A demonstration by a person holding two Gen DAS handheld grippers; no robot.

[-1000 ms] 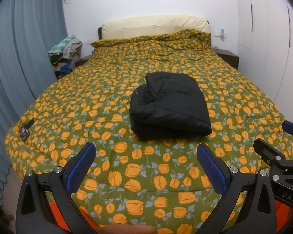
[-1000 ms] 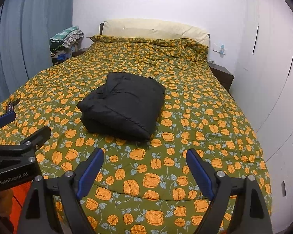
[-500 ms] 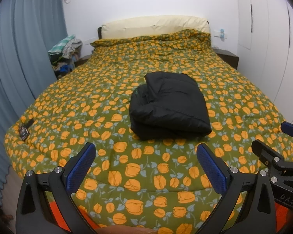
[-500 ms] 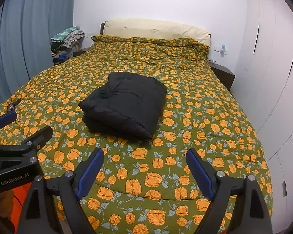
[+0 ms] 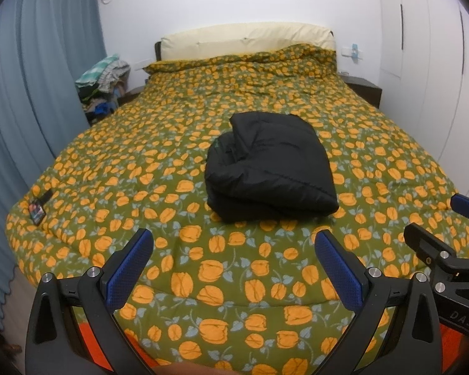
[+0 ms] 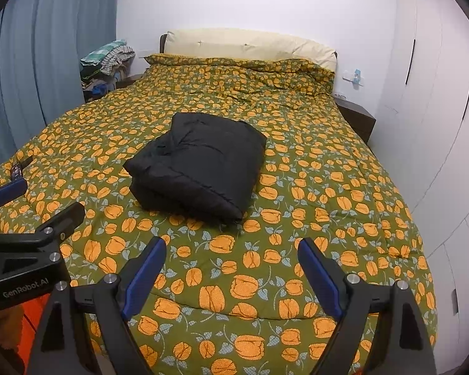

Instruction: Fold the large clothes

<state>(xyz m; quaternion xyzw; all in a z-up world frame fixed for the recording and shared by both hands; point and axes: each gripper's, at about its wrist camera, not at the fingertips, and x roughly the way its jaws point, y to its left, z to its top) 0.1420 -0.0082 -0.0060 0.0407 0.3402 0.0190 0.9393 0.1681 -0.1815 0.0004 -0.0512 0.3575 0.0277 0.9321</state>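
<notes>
1. Quietly, both tongs hung over the foot of the bed (image 5: 115, 168), tilted downward toward the quilt and touching nothing.
2. The left tongs (image 5: 234, 259) stood wide, two blue-padded fingers (image 5: 129, 268) splayed apart with only the flowered quilt showing between them.
3. The right tongs (image 6: 231, 265) stood just as wide, their blue pads (image 6: 319, 278) well apart and holding nothing; from the left view they showed at the right edge (image 5: 434, 234), just beside the left pair.
4. From the right view the left tongs appeared at the left edge (image 6: 37, 206), level with their neighbour.
5. One black garment (image 5: 269, 165), a puffy jacket by the look of it, lay folded into a thick bundle near the middle of the bed, ahead of both tongs and well apart from them (image 6: 200, 165).
6. One green quilt (image 6: 328, 206) printed with orange flowers covered the whole bed.
7. One long cream pillow (image 5: 247, 39) ran along the headboard.
8. One heap of mixed clothes (image 5: 104, 81) sat beside the bed at the left, near the curtain.
9. One blue-grey curtain (image 5: 40, 78) hung down the left wall.
10. One dark nightstand (image 6: 356, 118) showed at the right of the bed's head, against the white wardrobe doors (image 6: 437, 100).
11. One small black tag (image 5: 37, 207) lay on the quilt's left corner.
</notes>
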